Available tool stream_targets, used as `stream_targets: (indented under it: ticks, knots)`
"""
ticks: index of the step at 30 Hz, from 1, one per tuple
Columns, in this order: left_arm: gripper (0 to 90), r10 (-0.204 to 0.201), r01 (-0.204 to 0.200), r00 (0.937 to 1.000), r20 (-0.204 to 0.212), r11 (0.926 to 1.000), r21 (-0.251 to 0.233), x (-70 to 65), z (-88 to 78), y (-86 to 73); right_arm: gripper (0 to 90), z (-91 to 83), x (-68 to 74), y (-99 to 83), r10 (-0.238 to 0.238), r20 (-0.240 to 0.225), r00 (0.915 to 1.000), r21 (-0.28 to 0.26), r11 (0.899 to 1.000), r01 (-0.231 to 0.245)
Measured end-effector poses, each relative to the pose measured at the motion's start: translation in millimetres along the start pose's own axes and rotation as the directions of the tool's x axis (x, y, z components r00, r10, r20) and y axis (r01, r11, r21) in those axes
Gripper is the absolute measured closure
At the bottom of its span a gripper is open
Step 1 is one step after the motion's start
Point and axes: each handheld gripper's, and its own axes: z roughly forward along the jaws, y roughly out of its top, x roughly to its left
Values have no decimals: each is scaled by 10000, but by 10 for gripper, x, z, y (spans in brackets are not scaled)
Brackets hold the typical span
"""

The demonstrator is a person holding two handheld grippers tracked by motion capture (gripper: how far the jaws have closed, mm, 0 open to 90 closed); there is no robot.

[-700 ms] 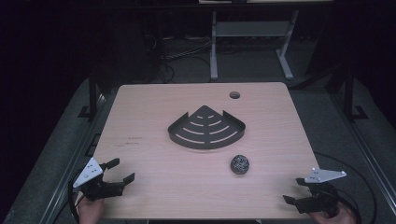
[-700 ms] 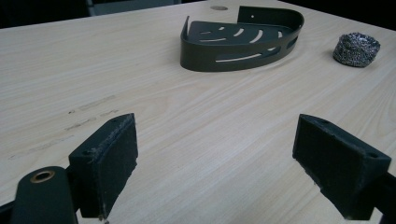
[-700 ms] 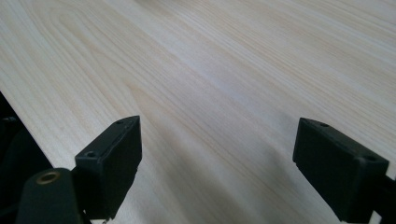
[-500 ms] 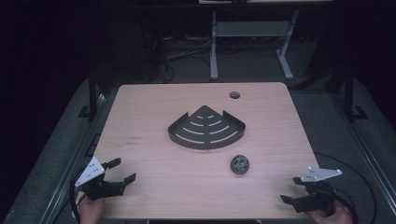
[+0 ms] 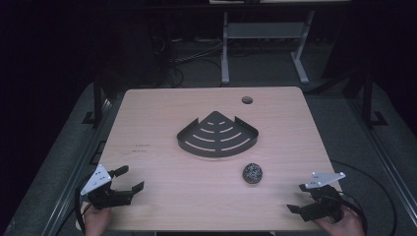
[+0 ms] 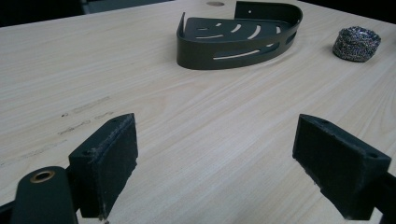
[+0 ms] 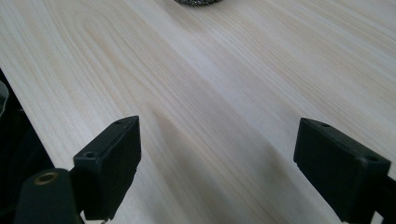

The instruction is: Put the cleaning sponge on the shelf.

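A black quarter-round slotted corner shelf (image 5: 217,135) lies at the table's middle, and in the left gripper view the shelf (image 6: 238,39) is far ahead. A small steel-wool scrubber ball (image 5: 252,172) rests to the front right of it. My left gripper (image 5: 131,178) hovers at the front left corner, open and holding nothing, pointing toward the shelf; its pads (image 6: 112,156) stand wide over bare wood. My right gripper (image 5: 296,198) is at the front right, open too, with nothing between its jaws. The scrubber (image 7: 198,2) peeks in at the top edge of the right gripper view.
The light wooden table (image 5: 147,123) has a round cable hole (image 5: 247,100) near its far edge. Faint marks (image 5: 140,147) show on the left part. The scrubber (image 6: 357,43) sits right of the shelf in the left gripper view. Dark floor, cables and a metal stand surround the table.
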Motion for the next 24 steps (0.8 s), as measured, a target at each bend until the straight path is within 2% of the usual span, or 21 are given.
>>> stream_targets:
  ticks: [6, 12, 19, 24]
  knots:
    - [133, 71, -71, 10000, 6, 10000, 49, -11, 13, 6, 147, 33, 16, 121, -276, -132, 9995, -6, 9996, 276]
    - [133, 52, -53, 10000, 36, 10000, 29, 0, 15, 8, 147, 107, 71, 301, -774, -419, 9961, 179, 9968, 782]
    - [133, 11, -12, 9999, 134, 9999, 137, -1, 31, -1, 147, 181, 66, 441, -968, -615, 9934, 384, 9943, 992]
    - [133, 127, -129, 9998, 123, 9999, 109, -12, 35, 11, 147, 254, 42, 550, -1072, -835, 9907, 544, 9922, 1120]
